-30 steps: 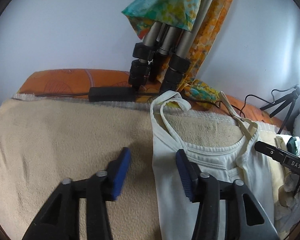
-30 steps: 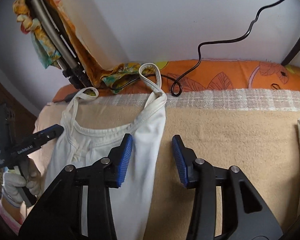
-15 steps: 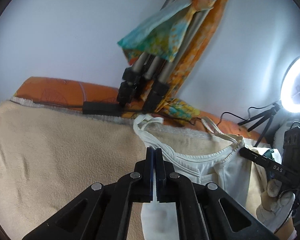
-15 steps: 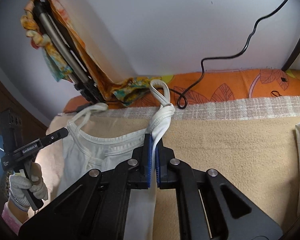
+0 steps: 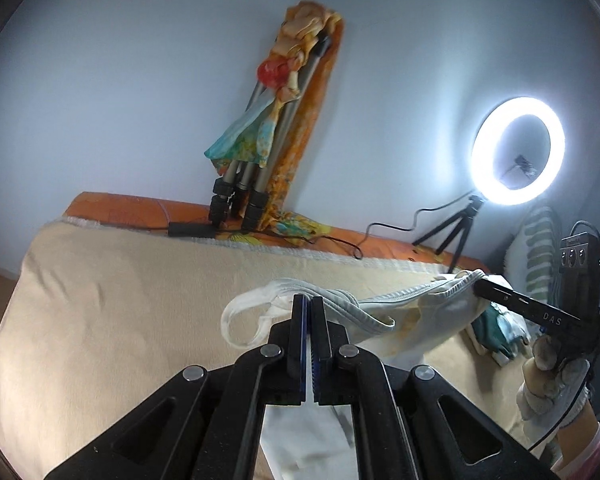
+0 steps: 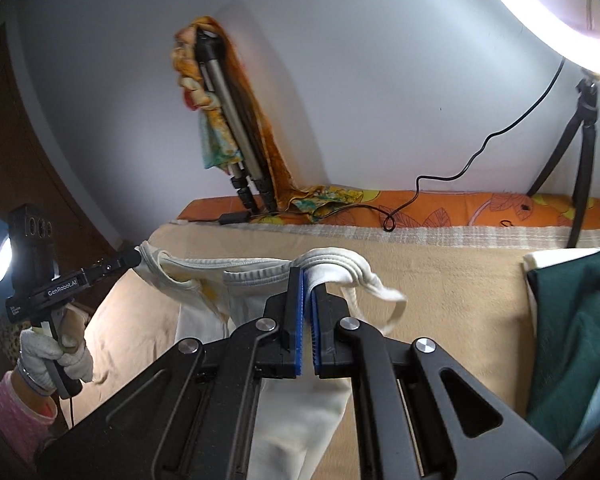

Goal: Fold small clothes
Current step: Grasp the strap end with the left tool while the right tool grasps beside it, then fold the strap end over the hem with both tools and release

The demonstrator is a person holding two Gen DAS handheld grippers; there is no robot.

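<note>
A small white tank top [image 5: 416, 312] hangs stretched between my two grippers above a beige blanket [image 5: 120, 300]. My left gripper [image 5: 308, 304] is shut on its left shoulder, and the strap loops out to the left. My right gripper [image 6: 308, 280] is shut on the right shoulder, with that strap [image 6: 380, 300] loose to the right. The top also shows in the right wrist view [image 6: 236, 276], its body hanging down under the jaws. Each view shows the other gripper at the top's far corner [image 5: 524, 304] [image 6: 96, 272].
A folded tripod wrapped in orange and teal cloth [image 5: 268, 152] leans on the wall. A lit ring light [image 5: 518, 152] on a small tripod stands at the right with its cable. Dark green folded clothing [image 6: 572, 332] lies at the blanket's right.
Both grippers closed on the top's shoulders, then lifted it off the blanket. The top went from lying flat to hanging stretched between them.
</note>
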